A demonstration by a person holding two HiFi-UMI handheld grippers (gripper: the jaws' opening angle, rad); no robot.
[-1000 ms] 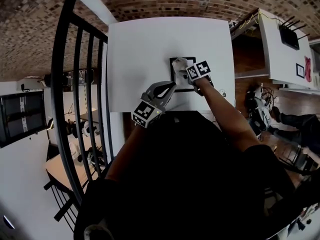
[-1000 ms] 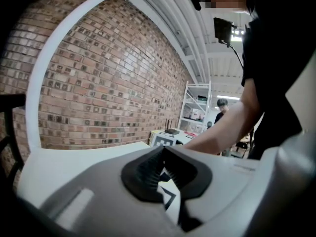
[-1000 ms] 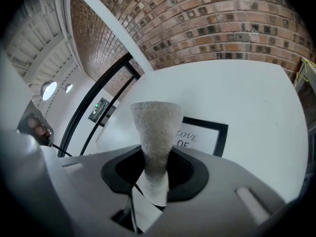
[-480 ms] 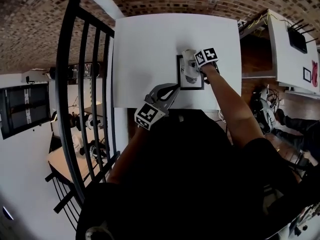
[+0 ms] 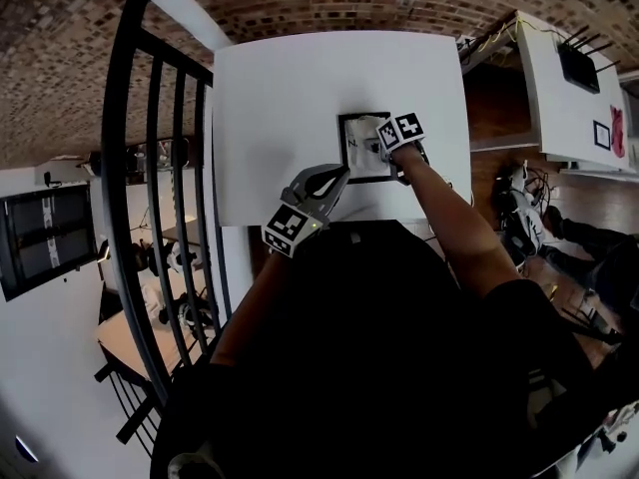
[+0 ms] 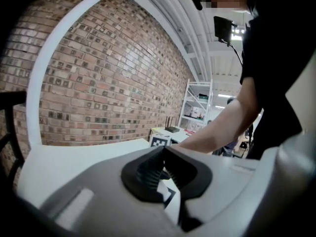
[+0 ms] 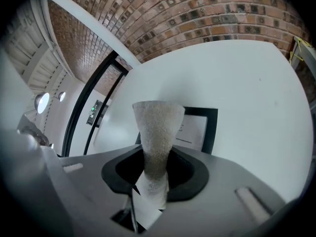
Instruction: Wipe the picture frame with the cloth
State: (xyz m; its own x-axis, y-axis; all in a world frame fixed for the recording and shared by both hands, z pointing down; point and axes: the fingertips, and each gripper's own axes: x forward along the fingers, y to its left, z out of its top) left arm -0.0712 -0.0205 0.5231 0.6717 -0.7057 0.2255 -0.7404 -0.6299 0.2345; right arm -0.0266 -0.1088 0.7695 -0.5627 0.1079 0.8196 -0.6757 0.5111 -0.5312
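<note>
Over the last second I saw the cloth (image 7: 157,125) slide from the picture frame (image 7: 211,126) far-left corner across its upper half. I judged the wipe mid-stroke, with the lower half still to do. Right gripper (image 7: 155,168) was pinched on the cloth. Left gripper (image 6: 163,153) jaws were together and empty, tips at the frame's near-left corner. I counted one frame, one cloth, two grippers and one white table (image 5: 290,98), the frame lying flat by its near edge.
</note>
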